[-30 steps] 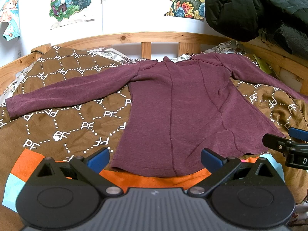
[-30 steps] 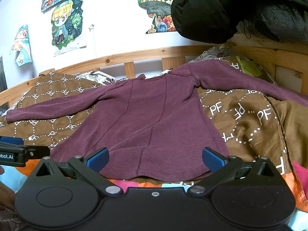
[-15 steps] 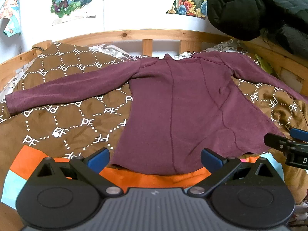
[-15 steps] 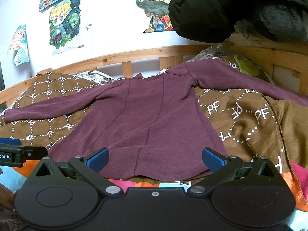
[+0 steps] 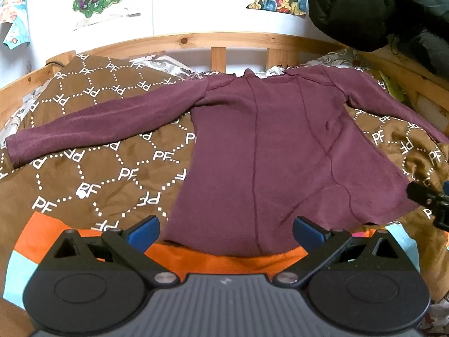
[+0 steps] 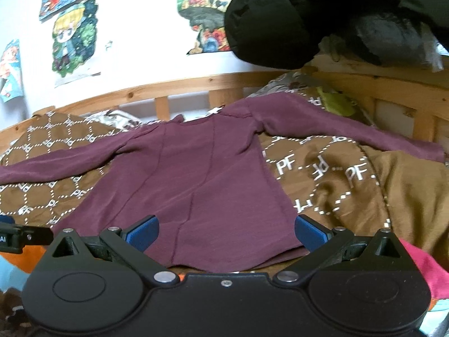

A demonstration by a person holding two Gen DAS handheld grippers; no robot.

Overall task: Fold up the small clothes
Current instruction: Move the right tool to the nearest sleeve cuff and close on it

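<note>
While both pairs of tongs hang just short of the near hem, neither grips anything: the left tongs [image 5: 226, 229] stand wide apart with the hem's left half showing between their blue pads [image 5: 144, 230], and the right tongs [image 6: 226, 231] stand equally wide apart over the hem's right half.

Straight ahead of both lies the maroon long-sleeved top [image 5: 266, 151], spread flat on a brown blanket [image 5: 92, 163] printed with white "PF" letters and dotted hexagons, collar at the far end near the wooden bed rail [image 5: 196, 39]. Its sleeves reach out to either side, raised seams run lengthwise down the body, and the hem is gently curved with a slight ripple toward the right corner.

From the left wrist, the whole left sleeve shows out to its cuff [image 5: 12, 151], and an orange patch [image 5: 219, 261] of bedding lies directly beneath the hem; the tip of the right tongs pokes in at the right edge, near the top's right hem corner. From the right wrist, the right sleeve [image 6: 350, 132] runs out across the blanket toward the rail, a pink cloth [image 6: 423, 264] sits beside the right pad, and the left tongs' tip enters at the left edge. A black jacket [image 6: 294, 16] hangs above and beyond, to the right.
</note>
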